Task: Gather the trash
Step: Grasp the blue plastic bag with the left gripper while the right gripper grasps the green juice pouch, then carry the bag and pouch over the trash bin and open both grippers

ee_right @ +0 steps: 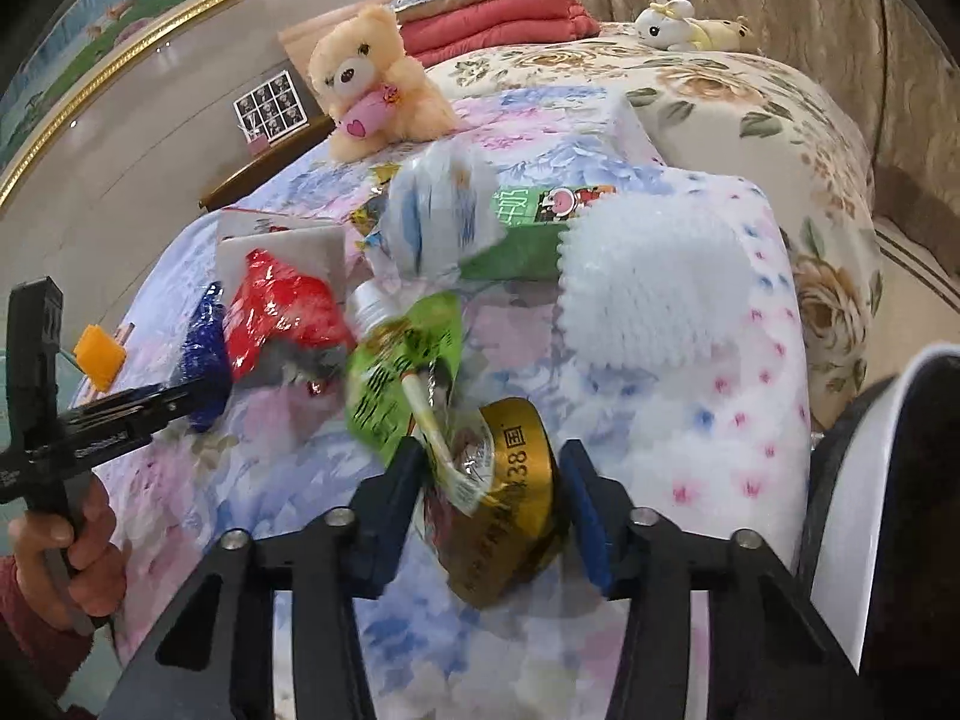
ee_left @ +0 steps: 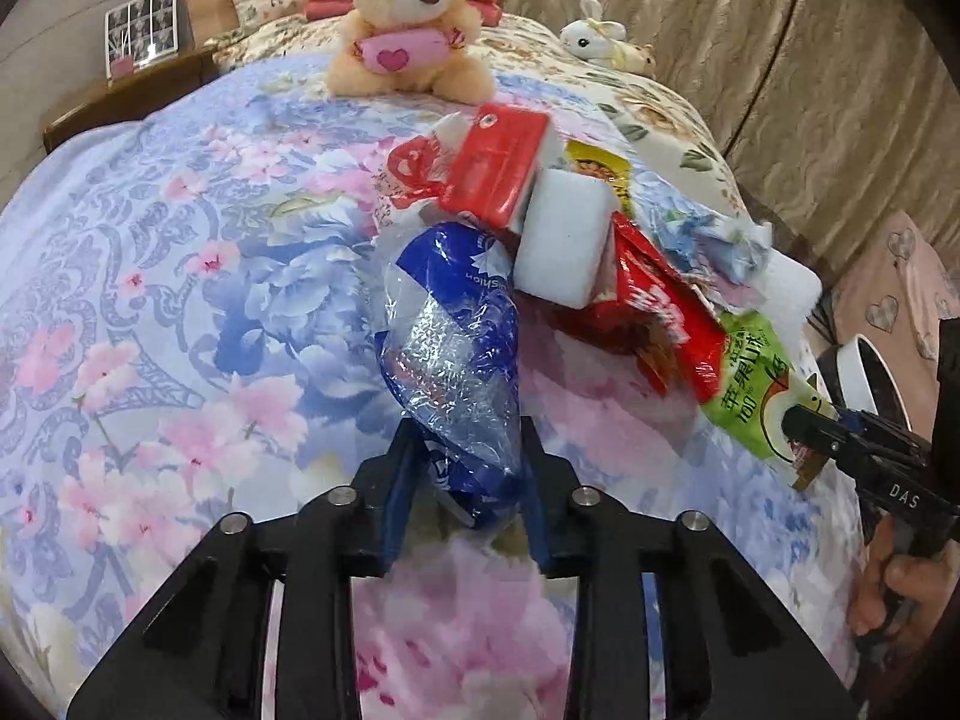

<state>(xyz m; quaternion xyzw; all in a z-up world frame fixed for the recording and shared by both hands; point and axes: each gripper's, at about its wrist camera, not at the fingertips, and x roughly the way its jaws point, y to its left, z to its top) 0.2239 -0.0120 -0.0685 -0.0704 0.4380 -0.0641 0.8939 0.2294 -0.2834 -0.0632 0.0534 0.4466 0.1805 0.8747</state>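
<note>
On the left side of the flowered bed [ee_left: 150, 252], the left hand-held gripper [ee_left: 465, 450] has its jaws narrowed around the lower end of a crumpled blue and clear plastic wrapper [ee_left: 450, 348], both pads pressing its sides. Just beyond the wrapper, toward the middle of the bed, lies a heap of trash: a red tissue pack [ee_left: 504, 162], a white foam block [ee_left: 564, 240] and a red snack bag [ee_left: 654, 312], touching one another. A cream teddy bear [ee_left: 408, 18] sits farther up the bed, and a white toy rabbit [ee_left: 600, 30] lies to its right near the curtain. To the right of the heap, the right hand-held gripper [ee_right: 489, 468] is closed to a middling width on a green juice pouch [ee_right: 402, 372] together with a gold-labelled wrapper [ee_right: 510, 498]; the picture is blurred there, yet the pads press this bundle from both sides. A white quilted cloth [ee_right: 654, 294] lies right of the pouch. At the far right edge stands a white-rimmed bin [ee_right: 864, 492], beside the bed.
</note>
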